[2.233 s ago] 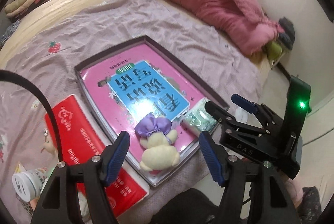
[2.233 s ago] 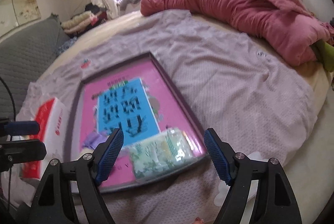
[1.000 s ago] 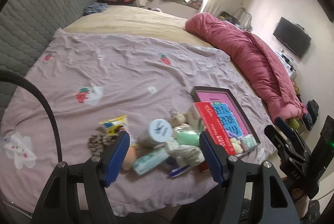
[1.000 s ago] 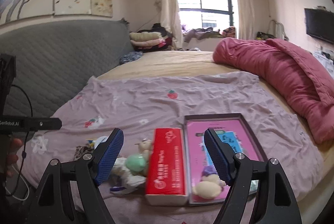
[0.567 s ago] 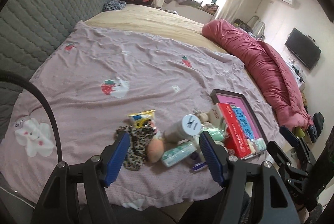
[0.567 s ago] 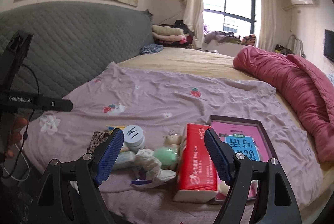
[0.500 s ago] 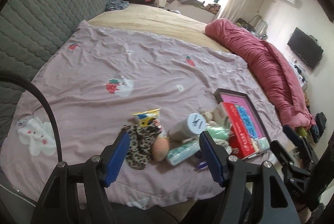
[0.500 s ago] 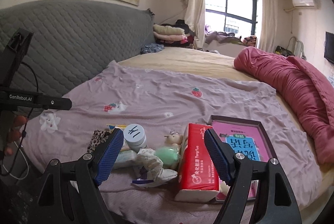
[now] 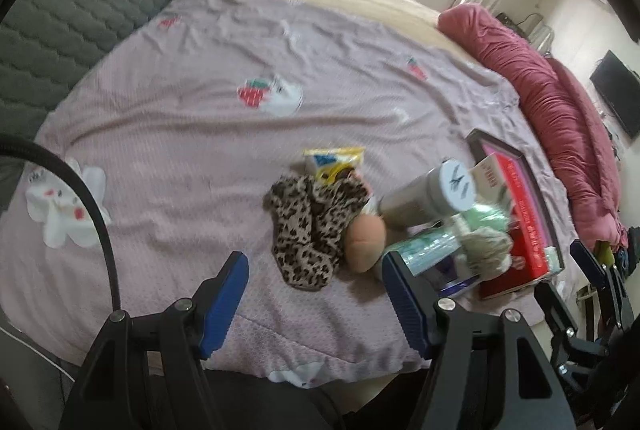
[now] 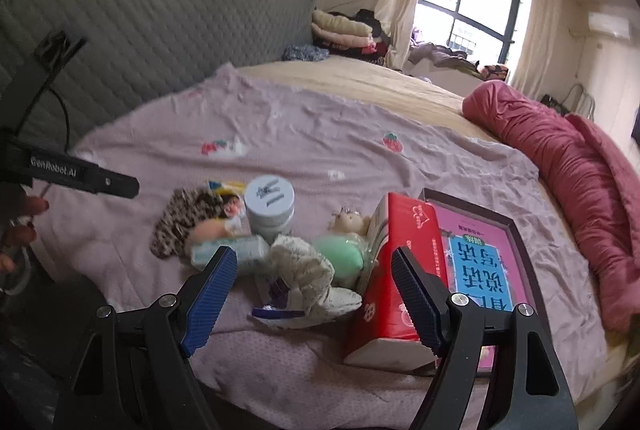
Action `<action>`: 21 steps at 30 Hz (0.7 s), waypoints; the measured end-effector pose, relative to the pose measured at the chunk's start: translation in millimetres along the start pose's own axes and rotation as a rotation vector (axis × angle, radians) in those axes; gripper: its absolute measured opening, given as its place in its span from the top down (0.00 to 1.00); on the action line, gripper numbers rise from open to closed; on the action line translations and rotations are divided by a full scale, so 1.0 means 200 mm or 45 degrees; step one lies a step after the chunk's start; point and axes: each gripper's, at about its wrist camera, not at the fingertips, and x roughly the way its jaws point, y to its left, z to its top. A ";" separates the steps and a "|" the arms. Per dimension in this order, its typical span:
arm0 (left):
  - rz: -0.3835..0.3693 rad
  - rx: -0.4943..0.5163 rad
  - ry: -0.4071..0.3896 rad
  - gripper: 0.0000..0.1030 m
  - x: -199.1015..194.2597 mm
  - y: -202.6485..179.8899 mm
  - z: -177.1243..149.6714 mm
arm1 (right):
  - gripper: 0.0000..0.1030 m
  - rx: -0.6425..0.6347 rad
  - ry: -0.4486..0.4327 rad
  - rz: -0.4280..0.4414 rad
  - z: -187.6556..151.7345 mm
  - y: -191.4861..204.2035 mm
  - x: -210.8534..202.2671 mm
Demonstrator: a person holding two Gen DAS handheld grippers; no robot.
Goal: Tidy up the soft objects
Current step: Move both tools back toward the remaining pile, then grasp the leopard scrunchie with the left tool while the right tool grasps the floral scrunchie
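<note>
The left gripper hung above the near edge of the bed, its blue-padded fingers spread wide apart and holding nothing. The right gripper hovered likewise, fingers apart and empty. On the mauve strawberry-print bedsheet lay a cluster of things near the front edge. A leopard-print cloth sat at the left end of the pile, touching a peach-coloured plush toy. Just behind the cloth was a yellow snack packet. A grey cylindrical jar with a white lid stood beside the plush, and a pale green tissue pack lay on its side in front of it. A crumpled cream lace cloth rested between the right gripper's fingers in that view, next to a small doll in a mint-green dress. To the right, a red tissue box stood on its edge against a dark-framed tray holding a pink and blue book. A rolled crimson quilt lay along the far right side of the bed, and a grey quilted headboard rose behind.
</note>
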 end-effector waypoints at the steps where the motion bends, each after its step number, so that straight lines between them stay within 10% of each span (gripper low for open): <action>1: -0.007 -0.009 0.009 0.33 0.03 0.00 0.00 | 0.22 -0.016 0.005 -0.019 -0.01 0.02 0.02; 15: -0.010 -0.047 0.111 0.33 0.33 0.02 -0.03 | 0.24 -0.203 0.132 -0.246 -0.10 0.14 0.39; 21: -0.015 -0.062 0.133 0.33 0.41 0.04 0.00 | 0.69 -0.188 0.152 -0.257 -0.11 0.10 0.45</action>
